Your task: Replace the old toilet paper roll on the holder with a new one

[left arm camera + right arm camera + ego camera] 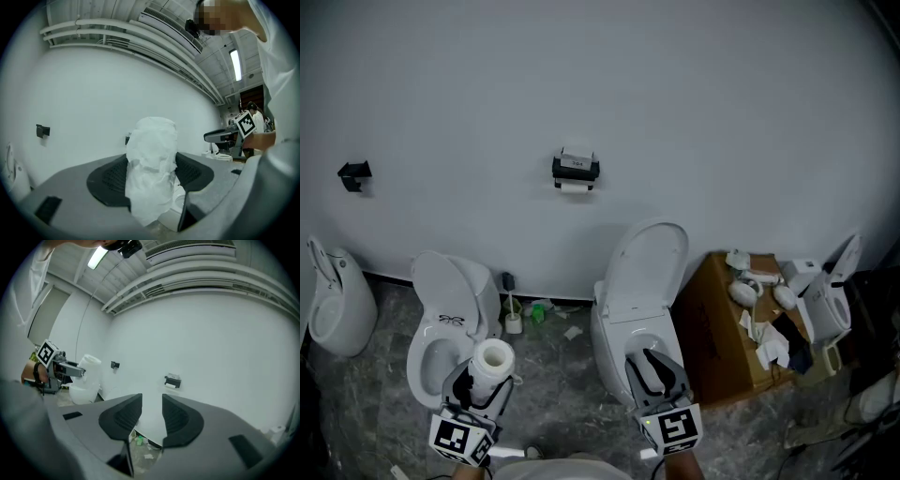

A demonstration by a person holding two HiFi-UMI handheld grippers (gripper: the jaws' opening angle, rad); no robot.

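Observation:
The toilet paper holder (575, 169) is a black bracket on the white wall, with the old roll (575, 187) showing as a thin white strip under it. In the right gripper view the holder (172, 380) sits straight ahead and far off. My left gripper (490, 377) is shut on a new white roll (494, 359), held upright near the floor, far below the holder. That roll (152, 168) fills the gap between the left jaws and hides most of the holder. My right gripper (654, 371) stands open with a narrow empty gap (152, 416).
Two white toilets (441, 328) (637, 291) with raised lids stand against the wall below the holder. A urinal (337, 300) is at far left, and a cardboard box (717, 328) with loose items at right. A small black bracket (354, 174) hangs on the wall at left.

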